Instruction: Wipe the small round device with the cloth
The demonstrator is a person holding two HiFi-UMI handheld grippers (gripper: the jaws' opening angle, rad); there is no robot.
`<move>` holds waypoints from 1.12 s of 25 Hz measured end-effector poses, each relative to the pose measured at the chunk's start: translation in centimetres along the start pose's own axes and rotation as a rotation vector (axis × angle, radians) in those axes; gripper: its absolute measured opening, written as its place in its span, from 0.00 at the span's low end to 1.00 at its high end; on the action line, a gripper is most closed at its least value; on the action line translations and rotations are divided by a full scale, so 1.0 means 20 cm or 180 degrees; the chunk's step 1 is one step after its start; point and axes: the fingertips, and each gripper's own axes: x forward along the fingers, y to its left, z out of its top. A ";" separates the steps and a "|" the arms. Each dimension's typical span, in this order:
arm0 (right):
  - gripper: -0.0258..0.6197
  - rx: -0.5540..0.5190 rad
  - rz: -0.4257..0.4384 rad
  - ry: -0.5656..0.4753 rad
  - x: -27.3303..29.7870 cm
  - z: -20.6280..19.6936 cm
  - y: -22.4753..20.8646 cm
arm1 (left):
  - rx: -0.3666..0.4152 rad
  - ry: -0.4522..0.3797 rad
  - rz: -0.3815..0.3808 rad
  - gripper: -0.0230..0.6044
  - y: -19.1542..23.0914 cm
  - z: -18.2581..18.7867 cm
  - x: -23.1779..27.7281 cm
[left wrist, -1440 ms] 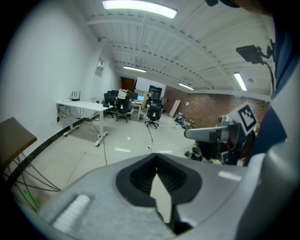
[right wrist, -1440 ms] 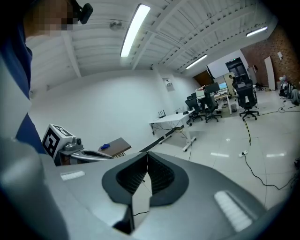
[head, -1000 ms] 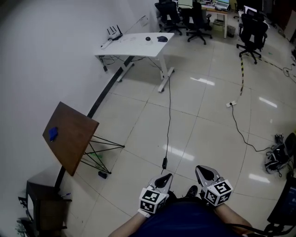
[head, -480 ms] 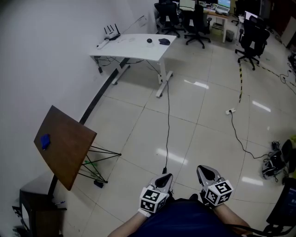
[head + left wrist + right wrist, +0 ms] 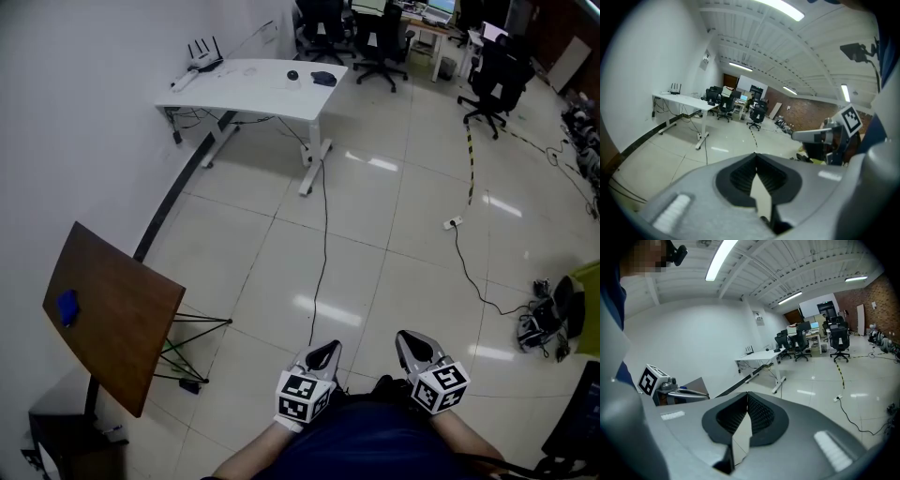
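- We hold the left hand-held gripper (image 5: 755, 155) and the right hand-held gripper (image 5: 747, 393) low at the bottom centre of the head view. They sit side by side, close against the body. We judge this a carrying pose, since nothing lies within reach.
- Both pairs of jaws are pressed together tip to tip with nothing between them. Each gripper view looks past its closed jaws into the open room.
- The small round dark device (image 5: 292, 75) sits on the long white tabletop (image 5: 234, 89) at the upper left of the head view, well apart from us.
- A flat dark cloth-like thing (image 5: 324, 79) lies just beside the device, to its right. It is too small for us to be sure that it is the cloth.
- A router with black antennas (image 5: 202, 52) stands at that tabletop's left end, by the plain white wall (image 5: 75, 112).
- We judge that the wiping has not begun and that the floor must be crossed first.
- The glossy pale tiled floor (image 5: 394, 244) reflects the ceiling lights.
- A thin black cable (image 5: 324, 244) runs from under the white tabletop down the frame toward our feet, and we judge it a trip hazard.
- At the lower left, a brown wooden board (image 5: 112, 319) tilts on thin black legs and carries a small blue thing (image 5: 66, 307).
- Black office chairs (image 5: 487, 66) fill the upper right.
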 end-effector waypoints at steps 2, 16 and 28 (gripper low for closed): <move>0.06 0.0009 -0.0065 0.0020 0.03 0.01 -0.02 | -0.0034 0.0019 -0.0068 0.04 0.01 0.00 0.04; 0.06 0.0095 0.0407 -0.0062 0.57 0.30 -0.33 | 0.0096 0.0096 0.0342 0.04 0.32 0.31 0.42; 0.06 0.0277 0.0356 -0.0105 0.73 0.56 -0.80 | 0.0166 0.0167 0.0306 0.04 0.28 0.68 0.88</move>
